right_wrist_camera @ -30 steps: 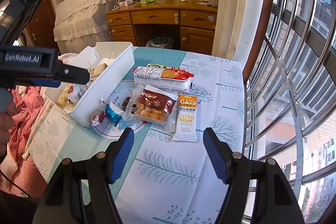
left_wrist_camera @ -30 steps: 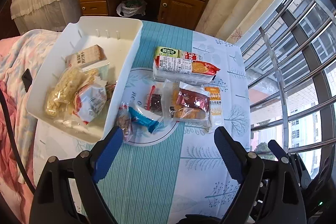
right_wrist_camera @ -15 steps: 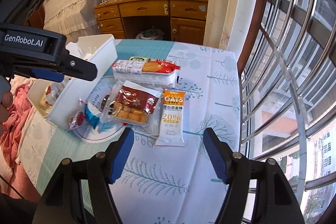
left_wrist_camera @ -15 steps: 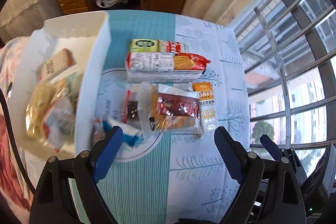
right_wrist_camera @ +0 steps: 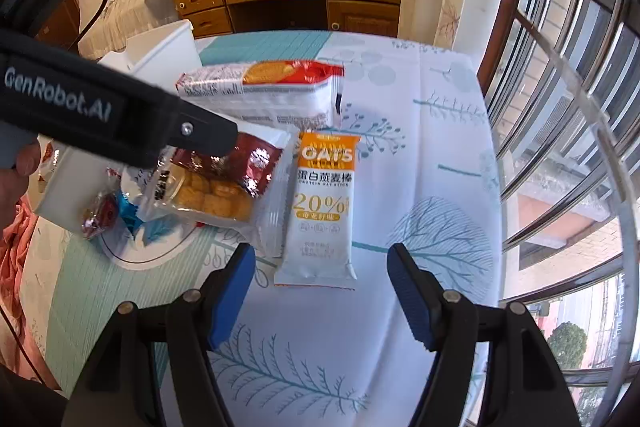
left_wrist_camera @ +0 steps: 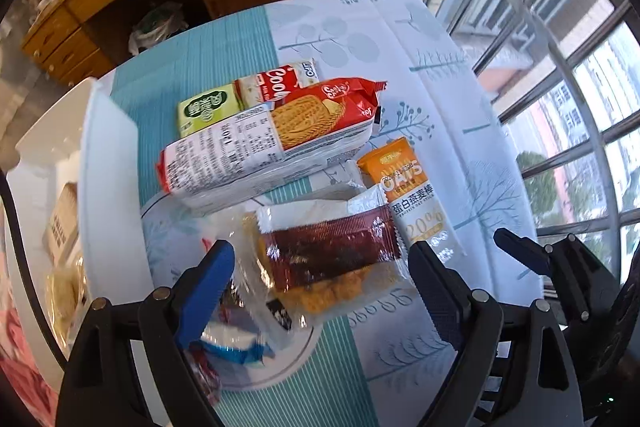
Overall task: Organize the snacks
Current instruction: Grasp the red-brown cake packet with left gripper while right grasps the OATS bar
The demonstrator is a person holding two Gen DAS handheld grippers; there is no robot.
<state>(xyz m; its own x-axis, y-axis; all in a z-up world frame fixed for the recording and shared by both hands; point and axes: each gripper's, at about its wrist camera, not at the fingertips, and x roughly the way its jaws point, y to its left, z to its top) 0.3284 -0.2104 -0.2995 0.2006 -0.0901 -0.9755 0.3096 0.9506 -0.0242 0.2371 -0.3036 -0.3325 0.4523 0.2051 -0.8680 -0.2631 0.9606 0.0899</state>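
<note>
Clear plastic wraps the fried snack pack [left_wrist_camera: 320, 267], which lies in the middle of the table [left_wrist_camera: 420, 67], right of the white bin [left_wrist_camera: 108, 187]. The left gripper [left_wrist_camera: 320, 279] hangs over it, jaws wide apart and holding nothing. The right gripper [right_wrist_camera: 320, 283] is spread too, empty, near the oats bar [right_wrist_camera: 322, 207]. To grab well, go straight down and pinch the pack's middle, not the loose wrap. The biscuit pack [left_wrist_camera: 272, 143] lies farther off.

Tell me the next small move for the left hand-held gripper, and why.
Probably lower the left hand-held gripper a little further and close on the clear cookie packet with the dark red label: its open jaws already straddle that packet, which lies outside the white bin.
</note>
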